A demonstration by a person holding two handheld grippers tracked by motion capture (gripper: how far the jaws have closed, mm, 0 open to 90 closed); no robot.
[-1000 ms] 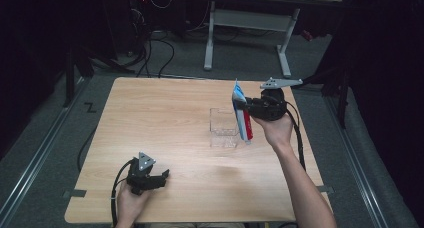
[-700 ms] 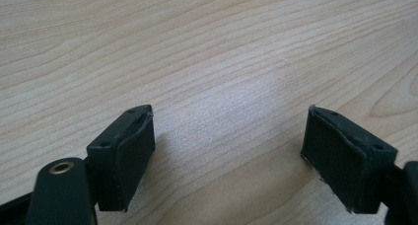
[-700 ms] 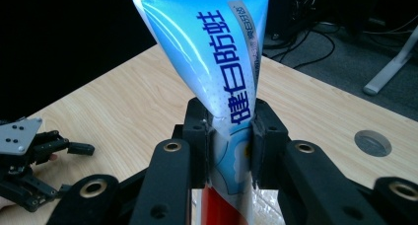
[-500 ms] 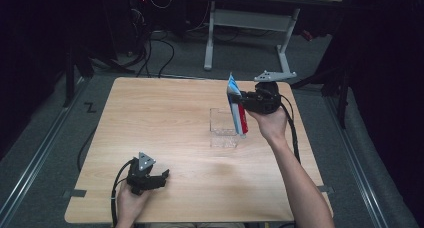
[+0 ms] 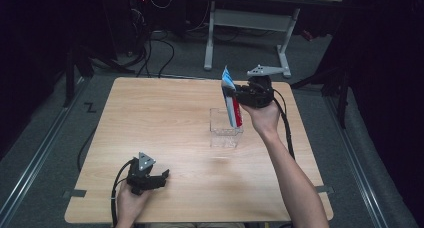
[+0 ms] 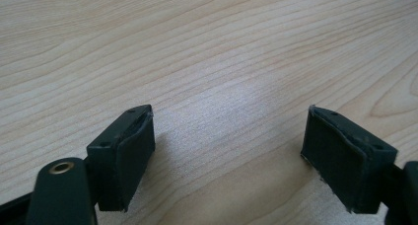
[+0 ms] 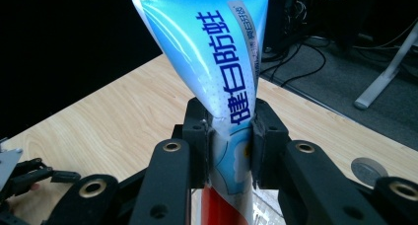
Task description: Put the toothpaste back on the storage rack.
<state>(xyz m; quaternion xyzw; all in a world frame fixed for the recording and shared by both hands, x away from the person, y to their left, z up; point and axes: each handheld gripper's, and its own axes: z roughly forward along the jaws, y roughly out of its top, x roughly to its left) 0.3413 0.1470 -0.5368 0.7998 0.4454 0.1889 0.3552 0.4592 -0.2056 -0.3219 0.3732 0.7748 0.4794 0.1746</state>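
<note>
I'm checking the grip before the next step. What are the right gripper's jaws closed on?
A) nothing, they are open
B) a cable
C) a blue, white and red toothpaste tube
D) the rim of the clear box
C: in the right gripper view the right gripper has both jaws pressed against the toothpaste tube, and the high view shows that tube held upright over the clear box.

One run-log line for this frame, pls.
right gripper: shut on blue-and-red toothpaste tube, over clear plastic box | left gripper: open, empty, low over wooden table
</note>
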